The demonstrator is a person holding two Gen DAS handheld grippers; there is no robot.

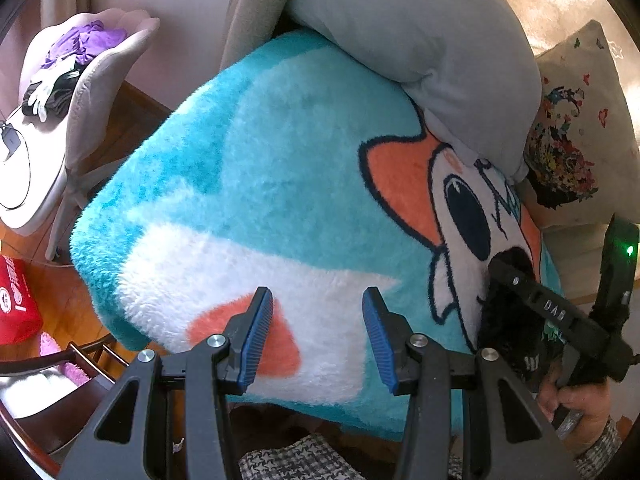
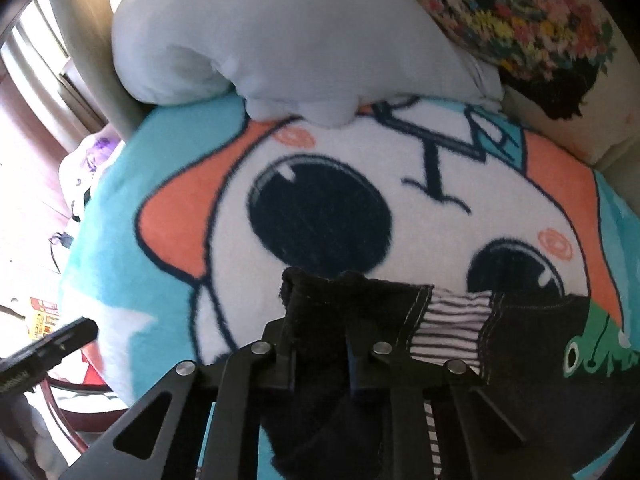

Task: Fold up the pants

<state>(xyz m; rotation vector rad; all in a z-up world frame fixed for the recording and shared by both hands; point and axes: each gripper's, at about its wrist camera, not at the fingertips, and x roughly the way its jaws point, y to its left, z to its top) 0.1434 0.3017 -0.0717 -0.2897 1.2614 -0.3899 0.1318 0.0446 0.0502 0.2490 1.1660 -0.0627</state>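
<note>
Pants (image 2: 340, 312), black w/ striped lining, lie on fluffy cartoon blanket (image 2: 168, 160), edge bunched up between jaws of right tool (image 2: 320, 356), which is clamped on the fabric. Left tool (image 1: 318, 336) hangs over blanket, jaws apart, nothing between them, pants off to its right.

I see a fluffy blue blanket (image 1: 248, 168) with a cartoon face spread over the seat. A grey pillow (image 1: 420, 32) lies on its far edge, and a flowered cushion (image 1: 576, 128) leans just beside it. At the left stands a pale chair (image 1: 92, 80) with purple cloth (image 1: 86, 42) on it. A red bag (image 1: 16, 304) sits on the wooden floor (image 1: 120, 128).
</note>
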